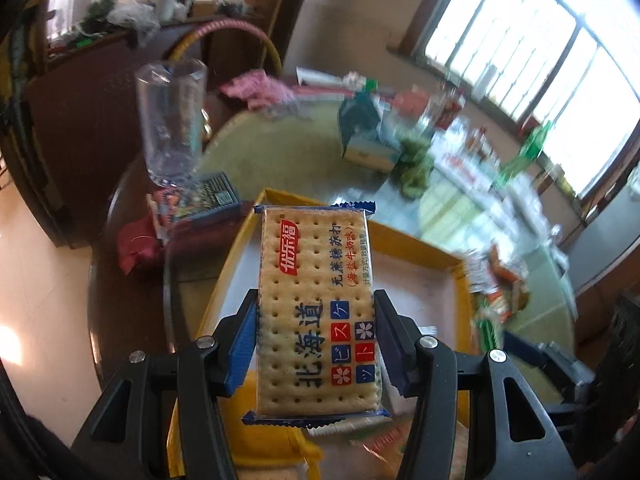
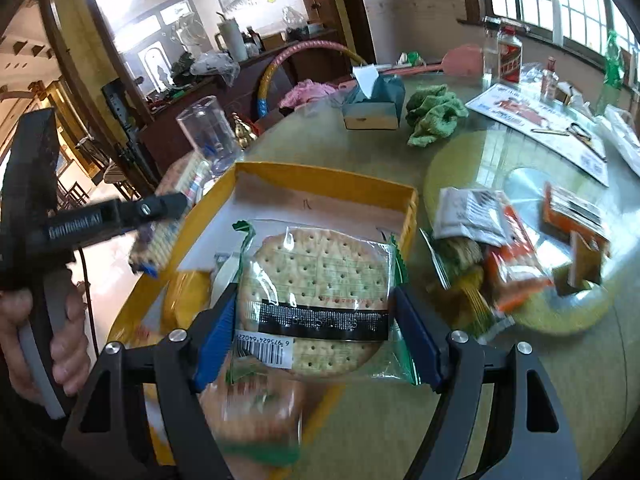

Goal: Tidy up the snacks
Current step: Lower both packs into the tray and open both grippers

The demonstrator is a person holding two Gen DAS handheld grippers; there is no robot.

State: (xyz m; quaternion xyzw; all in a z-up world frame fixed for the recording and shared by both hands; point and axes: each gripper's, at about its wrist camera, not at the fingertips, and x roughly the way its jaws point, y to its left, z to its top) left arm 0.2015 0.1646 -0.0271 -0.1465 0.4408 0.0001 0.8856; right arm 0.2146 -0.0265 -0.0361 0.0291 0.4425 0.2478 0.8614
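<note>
You had both packets over the yellow box (image 2: 328, 186) at the table's near edge — the left gripper (image 1: 316, 336) clamped edgewise on the rectangular soda-cracker packet (image 1: 316, 304), the right gripper (image 2: 316, 332) on the round cracker packet (image 2: 320, 296) — likely poised to drop them in.

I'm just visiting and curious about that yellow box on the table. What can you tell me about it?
The yellow box is a shallow, open, rectangular tray that looks like cardboard, with yellow walls and a pale, whitish floor bearing a small handwritten mark. It lies flat near the edge of the round table. A few snack packets lie inside, at its near end. Both grippers are above it, the left gripper holding a rectangular cracker pack, the right gripper a round cracker pack.
</note>
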